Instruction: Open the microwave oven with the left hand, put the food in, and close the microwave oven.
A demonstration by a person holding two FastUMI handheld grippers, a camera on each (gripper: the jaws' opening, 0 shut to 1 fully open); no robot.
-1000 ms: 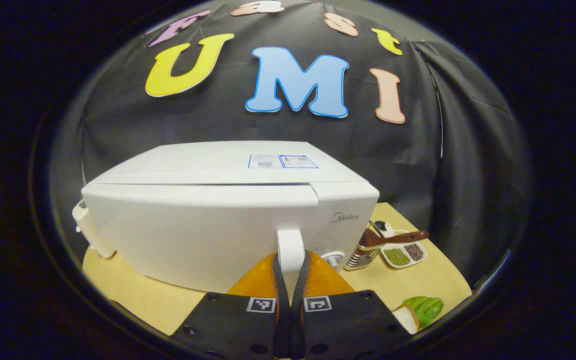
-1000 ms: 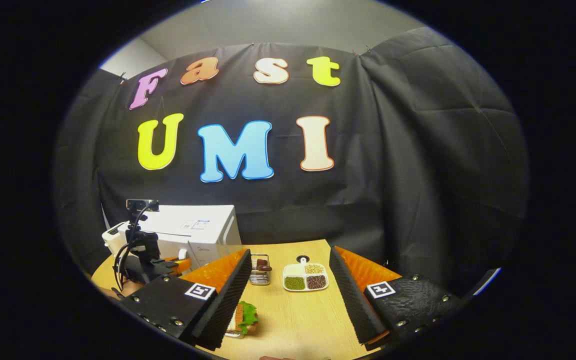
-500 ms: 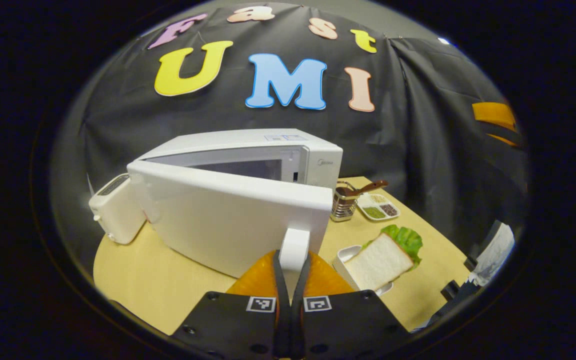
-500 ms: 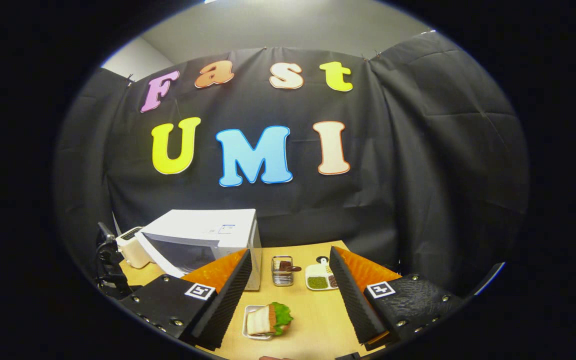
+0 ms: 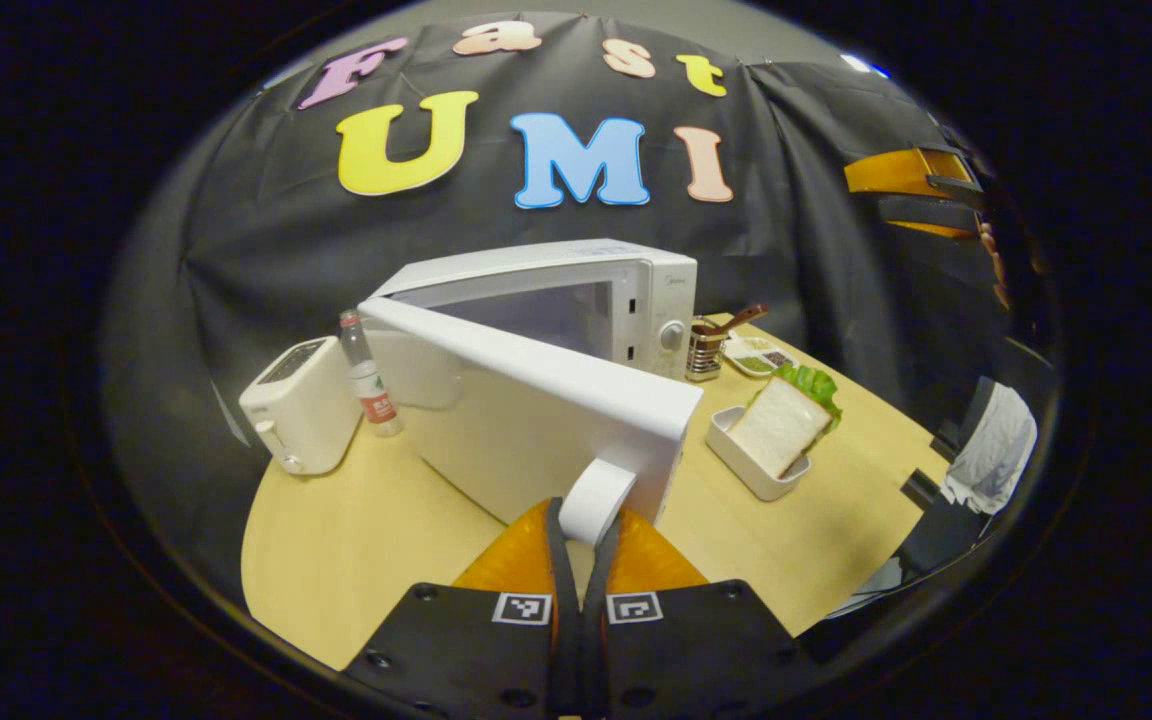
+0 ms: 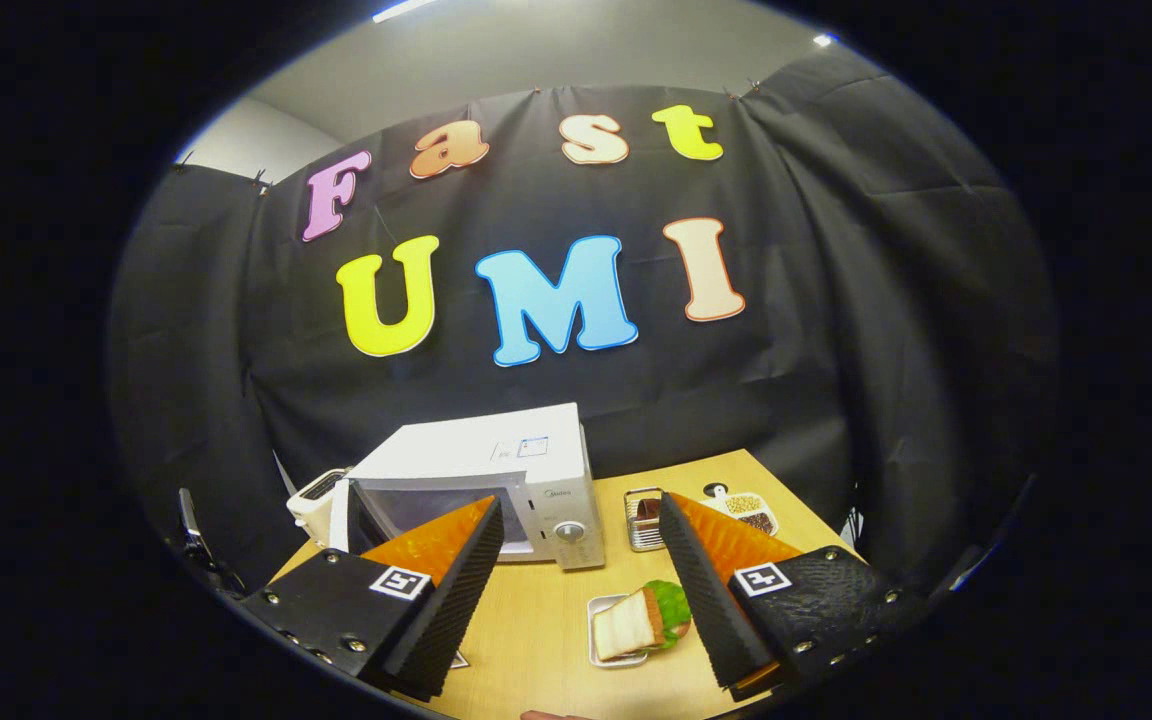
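A: What are we holding with the left gripper (image 5: 581,530)?

B: We are clamping its two fingers together on the handle (image 5: 598,500) of the microwave (image 5: 651,290) door (image 5: 536,420). The handle is sitting right between the fingers, at the near end of the door, and the door is standing swung out toward us, well off the oven's front.

A: And the oven's mouth?

B: It is showing open behind the door, with the knob (image 5: 673,335) on the panel to its right.

A: Where is the food lying?

B: We are seeing the sandwich (image 5: 781,425) leaning in a white tray (image 5: 746,465) on the table (image 5: 356,540), to the right of the door and apart from our left fingers. In the right gripper view the sandwich (image 6: 636,622) is lying low between the two fingers, nearer the right one, which is covering part of its lettuce.

A: Is the right gripper (image 6: 581,560) gripping anything?

B: No, we are holding its fingers wide apart above the table, touching nothing.

A: What else is standing around?

B: A toaster (image 5: 301,405) and a bottle (image 5: 366,375) are standing left of the door; a metal holder (image 5: 704,355) and a dish (image 5: 758,355) of beans are standing beyond the sandwich.
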